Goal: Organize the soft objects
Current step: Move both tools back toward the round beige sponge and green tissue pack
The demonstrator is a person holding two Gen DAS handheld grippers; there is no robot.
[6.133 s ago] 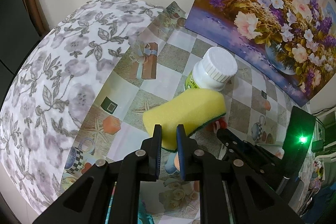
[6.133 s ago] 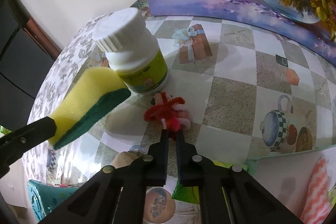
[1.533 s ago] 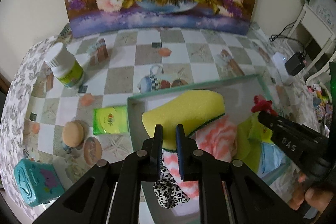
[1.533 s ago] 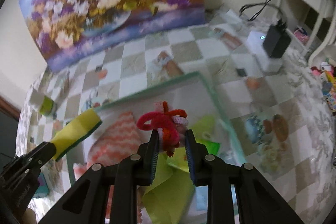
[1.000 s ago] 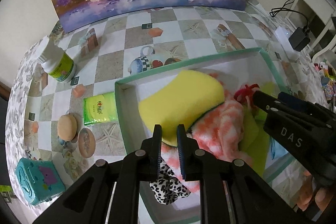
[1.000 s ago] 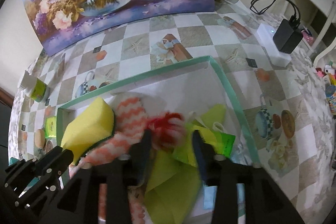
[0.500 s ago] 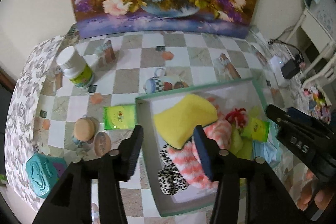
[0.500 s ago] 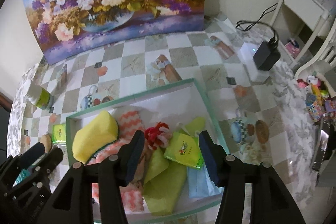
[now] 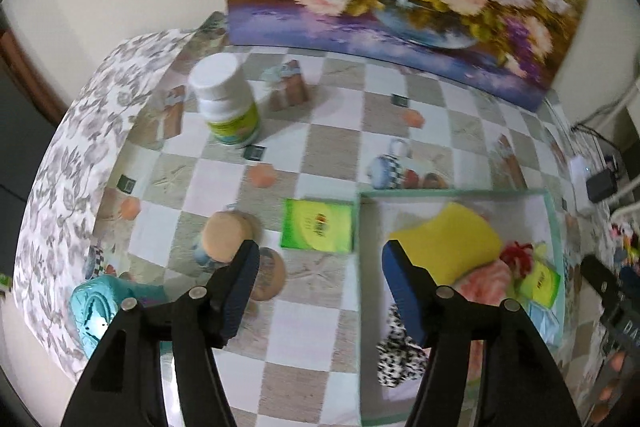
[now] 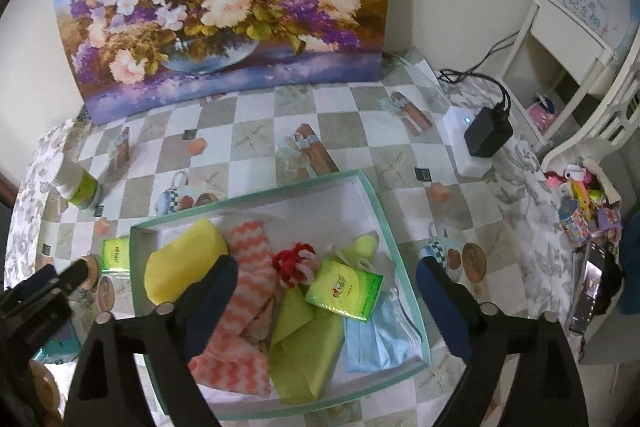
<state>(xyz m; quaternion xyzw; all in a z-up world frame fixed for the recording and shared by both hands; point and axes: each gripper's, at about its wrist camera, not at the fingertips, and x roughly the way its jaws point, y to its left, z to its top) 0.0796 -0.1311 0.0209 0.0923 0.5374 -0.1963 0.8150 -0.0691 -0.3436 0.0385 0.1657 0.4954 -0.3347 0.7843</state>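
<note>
Risk sits left of your shallow green-rimmed tray (image 9: 554,227): with both tongs, left gripper (image 9: 316,261) and right gripper (image 10: 326,277), just opened wide and empty, a hasty reach could shove the flat green tissue packet (image 9: 318,229) away.

No legible text on any item.

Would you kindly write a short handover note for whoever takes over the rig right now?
Left tongs: open, holding nothing, jaws just opened, above the table beside the tray.
Right tongs: open, holding nothing, jaws just opened, above the tray.
Done: yellow sponge and red pipe-cleaner toy lie in the tray with the striped cloth, green cloth, tissue pack and blue mask.
Left: second green tissue pack and tan puff lie on the table. The white bottle looks rigid.
</note>
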